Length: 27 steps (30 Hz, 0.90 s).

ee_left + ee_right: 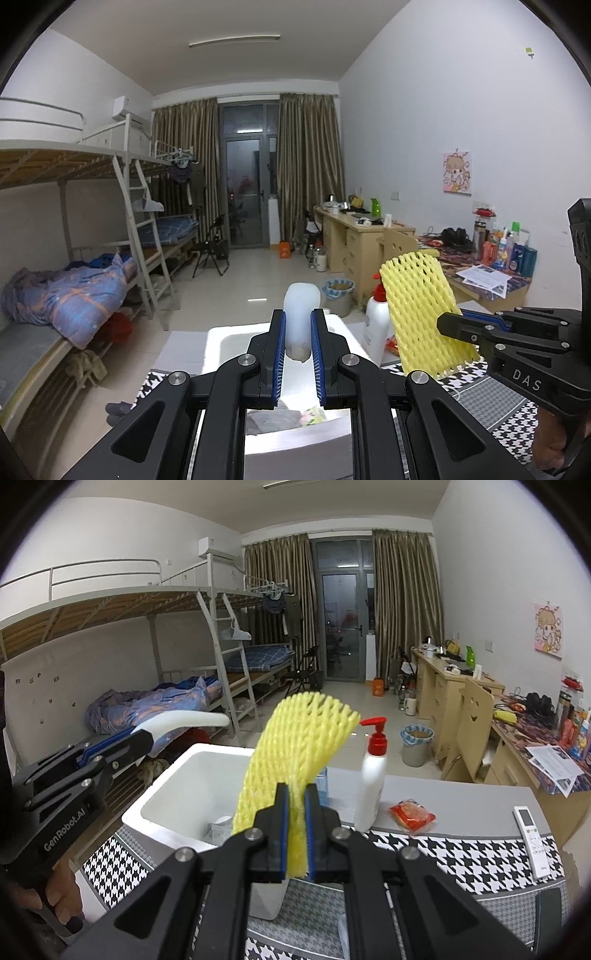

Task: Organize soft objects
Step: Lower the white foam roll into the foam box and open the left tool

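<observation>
Left gripper [298, 332]: closed on a white foam piece [301, 317], pads pressed against both its sides; held in the air above the white foam box [236, 336].
White foam piece: long and flat, slightly curved; far end pointing away, over the box and past its far rim in the right wrist view [192, 720].
Right gripper [296, 830]: closed on a yellow foam net [295, 746], near end squeezed thin between the pads; far part spread wide and leaning to the right.
Yellow foam net, other view: seen at right in the left wrist view [421, 306], held up above the table, in front of the pump bottle [376, 325].
White foam box: open on the near left part of the table [461, 853], on the black and white patterned cloth; something pale and papery lying inside, perhaps packing, too unclear to name.
Pump bottle: white with red pump, upright, just right of the box [371, 786].
Red packet [412, 814]: flat on the table, just right of the bottle.
Remote control [532, 834]: white, at the far right edge of the table, well apart from the packet.
Grippers together: left one at left, right one at right, both over the box area, not touching.
</observation>
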{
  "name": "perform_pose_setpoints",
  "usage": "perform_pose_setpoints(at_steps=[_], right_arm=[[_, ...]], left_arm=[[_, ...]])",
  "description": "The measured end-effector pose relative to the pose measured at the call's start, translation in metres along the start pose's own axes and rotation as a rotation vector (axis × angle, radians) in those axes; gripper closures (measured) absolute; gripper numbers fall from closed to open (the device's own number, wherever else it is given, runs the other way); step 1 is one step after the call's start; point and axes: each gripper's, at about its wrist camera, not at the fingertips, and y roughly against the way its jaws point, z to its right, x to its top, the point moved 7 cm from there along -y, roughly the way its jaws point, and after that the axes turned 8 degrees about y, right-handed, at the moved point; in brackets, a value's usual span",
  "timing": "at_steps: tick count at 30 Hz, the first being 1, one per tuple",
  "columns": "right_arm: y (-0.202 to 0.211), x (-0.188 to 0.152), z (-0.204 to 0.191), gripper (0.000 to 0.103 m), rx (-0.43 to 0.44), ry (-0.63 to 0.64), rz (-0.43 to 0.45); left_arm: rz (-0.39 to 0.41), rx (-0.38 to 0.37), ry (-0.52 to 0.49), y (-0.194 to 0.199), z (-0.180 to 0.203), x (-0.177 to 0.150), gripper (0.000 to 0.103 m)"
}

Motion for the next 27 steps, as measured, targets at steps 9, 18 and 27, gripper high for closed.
perform_pose_setpoints(at_steps=[9,18,27], right_arm=[[-0.01,0.0,-0.015,0.092,0.03,0.017,-0.016],[-0.017,0.001,-0.023,0.092,0.032,0.026,-0.034],[-0.024,0.0,-0.024,0.092,0.024,0.023,-0.05]], left_arm=[[-0.015,0.024,0.01,-0.006,-0.008,-0.003,0.088],[-0.045,0.031,0.023,-0.019,-0.019,-0.012,0.088],[-0.08,0.024,0.029,-0.033,-0.02,-0.016,0.082]])
